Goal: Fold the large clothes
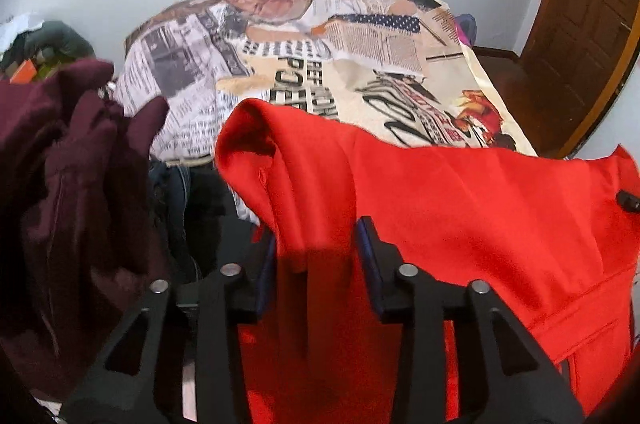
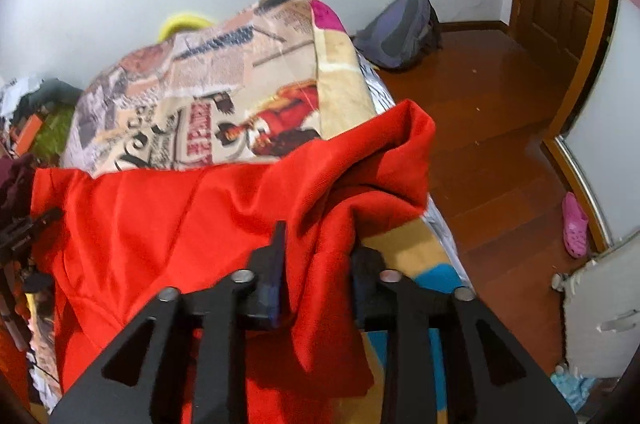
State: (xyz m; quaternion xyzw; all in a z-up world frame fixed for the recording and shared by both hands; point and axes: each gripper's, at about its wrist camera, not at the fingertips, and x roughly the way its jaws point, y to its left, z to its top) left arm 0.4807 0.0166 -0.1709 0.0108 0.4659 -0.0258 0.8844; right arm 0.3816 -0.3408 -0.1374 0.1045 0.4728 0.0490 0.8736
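A bright red garment [image 1: 460, 208] lies stretched over the near end of a bed with a newspaper-print cover [image 1: 320, 72]. My left gripper [image 1: 316, 244] has a bunched fold of the red cloth between its jaws, near the garment's left corner. My right gripper [image 2: 316, 256] has the red garment [image 2: 200, 224] draped between its jaws at the right corner, where the cloth bunches and hangs over the bed edge. The jaws of both stand somewhat apart with cloth filling the gap. The other gripper's tip shows at the left edge of the right wrist view [image 2: 28, 228].
A dark maroon garment [image 1: 68, 208] is heaped at the left. A grey backpack [image 2: 400, 32] sits on the wooden floor [image 2: 500, 152] by the wall. A pink shoe [image 2: 575, 224] lies near the wooden door frame [image 2: 592, 36]. Clutter lies beyond the bed's left side [image 1: 44, 52].
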